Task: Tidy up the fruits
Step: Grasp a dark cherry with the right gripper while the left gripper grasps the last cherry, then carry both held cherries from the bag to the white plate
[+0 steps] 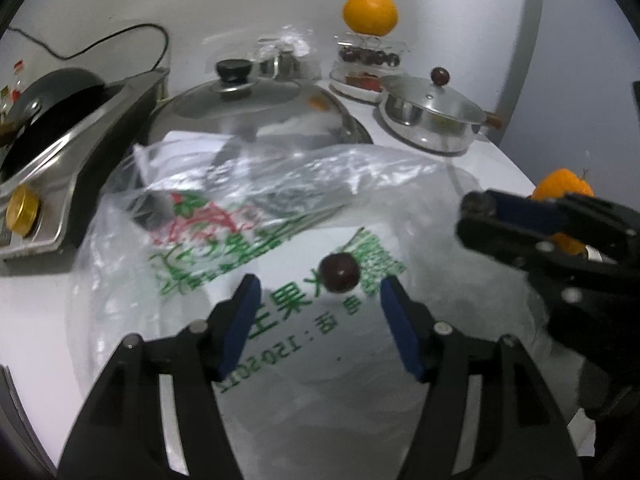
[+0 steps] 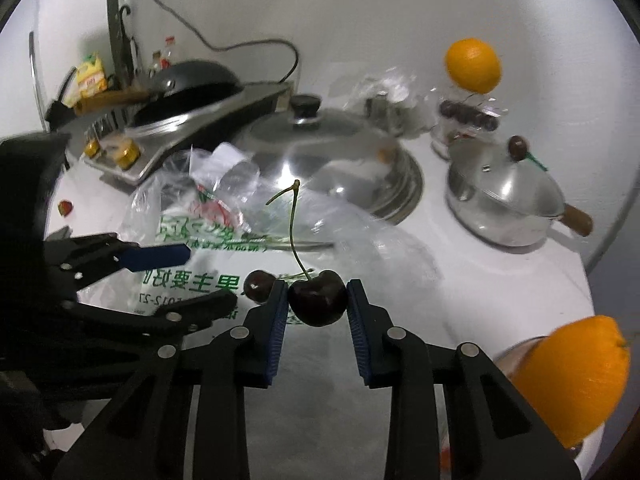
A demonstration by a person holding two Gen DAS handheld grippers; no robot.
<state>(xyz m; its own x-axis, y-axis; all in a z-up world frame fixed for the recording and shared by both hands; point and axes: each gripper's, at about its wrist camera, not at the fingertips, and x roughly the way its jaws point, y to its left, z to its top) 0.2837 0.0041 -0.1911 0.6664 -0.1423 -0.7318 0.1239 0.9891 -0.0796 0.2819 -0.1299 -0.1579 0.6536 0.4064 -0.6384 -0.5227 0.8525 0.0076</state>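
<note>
My right gripper (image 2: 317,294) is shut on a dark cherry (image 2: 318,300) with a long stem, held above the printed plastic bag (image 2: 224,240). A second cherry (image 1: 340,273) lies on the bag just ahead of my open left gripper (image 1: 320,292); it also shows in the right wrist view (image 2: 258,285). The right gripper shows in the left wrist view (image 1: 480,216) at the right, and the left gripper in the right wrist view (image 2: 200,276) at the left. At the back a tiered clear stand (image 1: 370,60) holds cherries with an orange (image 1: 370,12) on top.
A large pan with a glass lid (image 1: 248,104) and a small steel pot (image 1: 432,112) with a cherry on its lid stand behind the bag. A stove with a black wok (image 1: 52,120) is at the left. Another orange (image 2: 576,380) sits at the right edge.
</note>
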